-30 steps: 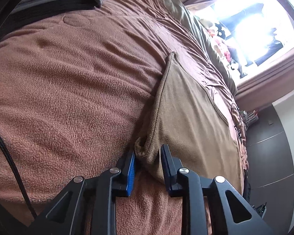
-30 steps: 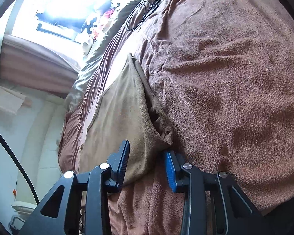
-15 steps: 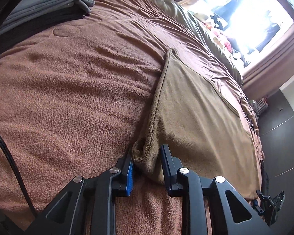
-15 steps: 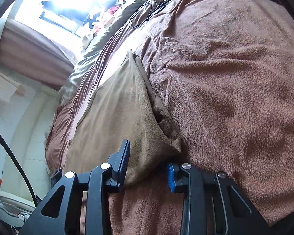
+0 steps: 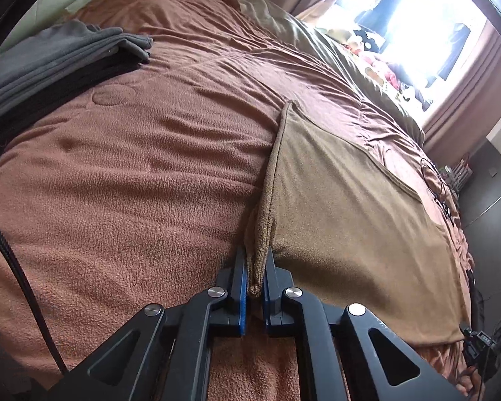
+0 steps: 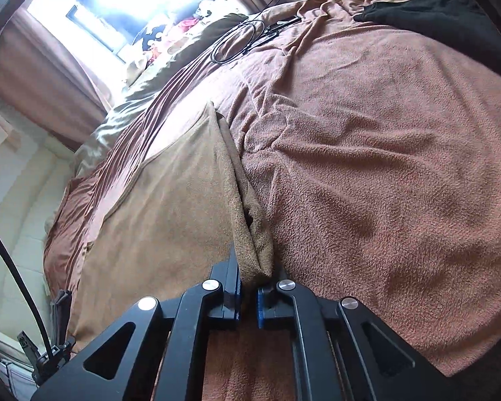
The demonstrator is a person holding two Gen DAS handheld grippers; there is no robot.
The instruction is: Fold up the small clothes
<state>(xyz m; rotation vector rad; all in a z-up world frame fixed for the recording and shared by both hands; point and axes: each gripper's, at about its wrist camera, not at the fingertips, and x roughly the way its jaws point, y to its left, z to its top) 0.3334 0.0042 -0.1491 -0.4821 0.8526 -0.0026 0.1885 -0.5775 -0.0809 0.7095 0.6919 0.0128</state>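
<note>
Tan fleece cloth (image 5: 344, 220), a small flat rectangle, lies on the brown fleece bed blanket (image 5: 133, 180) ahead of both our tools, and each tool has one near corner of it. Our left tool (image 5: 254, 275) is clamped on a bunched corner, blue pads pressing from both sides, with the cloth spreading forward and right of it; our right tool (image 6: 248, 284) is clamped on the other corner, the cloth spreading forward and left. Far ahead-left of the left tool we see stacked grey and black folded clothes (image 5: 56, 56).
</note>
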